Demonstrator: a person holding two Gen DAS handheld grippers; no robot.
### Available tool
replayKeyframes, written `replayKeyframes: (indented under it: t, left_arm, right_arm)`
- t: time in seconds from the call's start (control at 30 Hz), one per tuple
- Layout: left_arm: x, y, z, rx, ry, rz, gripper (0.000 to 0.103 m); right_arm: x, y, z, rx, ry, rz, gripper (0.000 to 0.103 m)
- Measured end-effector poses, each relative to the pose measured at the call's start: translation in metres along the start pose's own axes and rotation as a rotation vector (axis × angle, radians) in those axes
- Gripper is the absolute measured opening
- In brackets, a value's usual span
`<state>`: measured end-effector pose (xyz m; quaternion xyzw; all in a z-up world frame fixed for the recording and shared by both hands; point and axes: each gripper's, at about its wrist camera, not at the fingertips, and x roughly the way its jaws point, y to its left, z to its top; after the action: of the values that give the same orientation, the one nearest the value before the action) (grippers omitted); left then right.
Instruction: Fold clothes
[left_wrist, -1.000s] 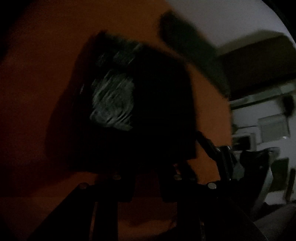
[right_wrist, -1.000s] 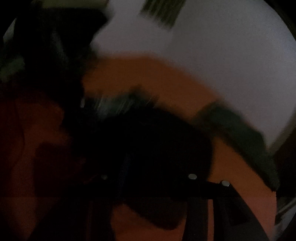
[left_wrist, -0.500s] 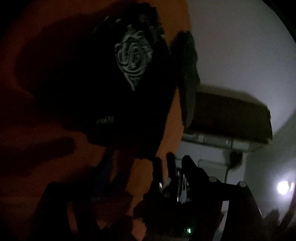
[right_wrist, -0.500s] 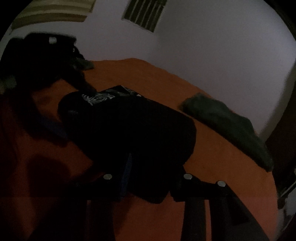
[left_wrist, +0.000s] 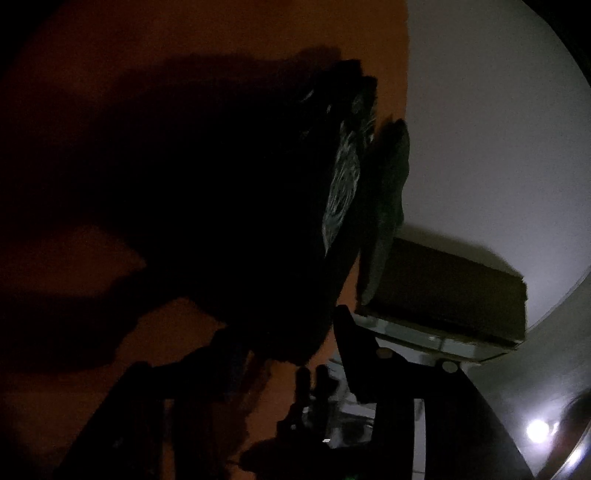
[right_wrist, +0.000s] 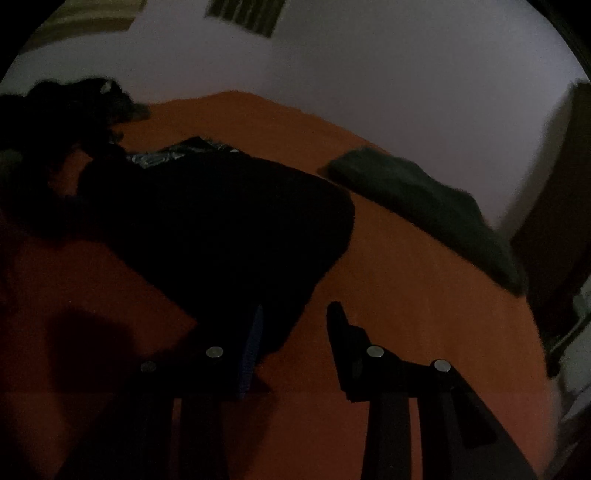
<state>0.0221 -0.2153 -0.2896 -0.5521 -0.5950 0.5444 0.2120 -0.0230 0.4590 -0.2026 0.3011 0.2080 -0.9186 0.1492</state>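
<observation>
A folded black T-shirt (right_wrist: 221, 229) with a pale print (right_wrist: 159, 158) lies on the orange bed (right_wrist: 406, 288). My right gripper (right_wrist: 295, 328) hovers low at the shirt's near corner, open; the corner touches the blue-padded left finger (right_wrist: 255, 339) and nothing is clamped. In the left wrist view the picture is rolled sideways: the same shirt (left_wrist: 240, 221) with its print (left_wrist: 343, 192) fills the middle. My left gripper (left_wrist: 288, 343) is open, and the shirt's lower edge hangs just above the gap between its dark fingers.
A dark green cloth (right_wrist: 424, 206) lies by the bed's far edge near the wall. A heap of dark clothes (right_wrist: 62, 110) sits at the back left. A brown cabinet (right_wrist: 554, 221) stands on the right. A small lamp (left_wrist: 537, 430) glows low in the left view.
The left wrist view has rolled further, sliding the shirt and its print toward the wall side. The right gripper has drawn back; the shirt's corner no longer fills its gap.
</observation>
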Motion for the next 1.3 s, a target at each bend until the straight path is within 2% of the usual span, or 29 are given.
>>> replayKeyframes:
  t: [0.07, 0.1, 0.17, 0.3, 0.33, 0.43, 0.47, 0.53, 0.6, 0.67, 0.73, 0.83, 0.9, 0.93, 0.97, 1.03, 1.1, 1.2, 1.3]
  left_arm:
    - [0.001, 0.006, -0.002, -0.039, 0.027, -0.032, 0.072]
    - [0.002, 0.009, -0.002, -0.059, 0.041, -0.048, 0.076]
    - [0.012, 0.013, -0.003, -0.102, 0.070, -0.095, 0.077]
    - [0.028, 0.012, 0.001, -0.112, 0.058, -0.095, 0.076]
    - [0.029, 0.012, 0.003, -0.101, 0.040, -0.086, 0.074]
    - [0.026, 0.008, 0.010, -0.054, -0.025, -0.053, 0.037]
    - [0.021, 0.007, 0.013, -0.040, -0.045, -0.052, 0.027]
    - [0.015, 0.005, 0.017, -0.018, -0.072, -0.048, 0.022]
    - [0.018, 0.004, 0.019, -0.008, -0.079, -0.042, 0.022]
    - [0.020, 0.003, 0.021, 0.002, -0.085, -0.036, 0.022]
    - [0.026, 0.004, 0.022, 0.005, -0.081, -0.025, 0.022]
    - [0.038, 0.006, 0.024, -0.011, -0.064, -0.022, 0.023]
    - [0.042, 0.004, 0.025, -0.002, -0.066, -0.022, 0.022]
    - [0.042, -0.003, 0.022, 0.044, -0.084, -0.004, 0.011]
    - [0.043, -0.012, 0.019, 0.098, -0.105, 0.019, 0.010]
    - [0.042, -0.030, 0.012, 0.222, -0.149, 0.056, 0.010]
    - [0.047, -0.030, 0.012, 0.299, -0.145, 0.079, 0.010]
    - [0.046, -0.005, 0.025, 0.293, -0.095, 0.104, 0.014]
    - [0.038, -0.003, 0.029, 0.300, -0.074, 0.115, 0.017]
  right_arm:
    - [-0.005, 0.003, -0.006, -0.016, -0.004, -0.004, 0.034]
    - [-0.004, 0.006, -0.006, -0.033, -0.008, 0.000, 0.034]
    - [-0.001, 0.012, -0.003, -0.069, -0.021, 0.002, 0.034]
    - [0.008, 0.011, 0.007, -0.035, -0.034, 0.011, 0.034]
    - [0.010, 0.012, 0.008, -0.031, -0.029, 0.016, 0.034]
    - [0.014, 0.010, 0.010, -0.010, -0.007, 0.035, 0.034]
    - [0.016, 0.007, 0.010, 0.014, 0.003, 0.050, 0.034]
    - [0.015, 0.008, 0.008, -0.005, 0.005, 0.044, 0.034]
    - [0.017, 0.016, 0.008, -0.057, 0.004, 0.031, 0.035]
    - [0.020, 0.023, 0.007, -0.108, 0.003, 0.019, 0.050]
    - [0.022, 0.027, 0.007, -0.132, 0.002, -0.010, 0.057]
    - [0.033, 0.024, 0.012, -0.089, 0.034, -0.013, 0.057]
    - [0.033, 0.023, 0.012, -0.078, 0.031, -0.009, 0.052]
    - [0.032, 0.022, 0.012, -0.073, 0.025, -0.006, 0.034]
    - [0.033, 0.021, 0.013, -0.068, 0.031, 0.004, 0.007]
    - [0.032, 0.017, 0.010, -0.036, 0.052, 0.022, 0.005]
    - [0.032, 0.016, 0.000, -0.009, 0.083, 0.020, 0.004]
    - [0.039, 0.016, -0.011, 0.010, 0.147, 0.030, 0.002]
    - [0.027, 0.012, -0.012, -0.012, 0.107, 0.029, 0.002]
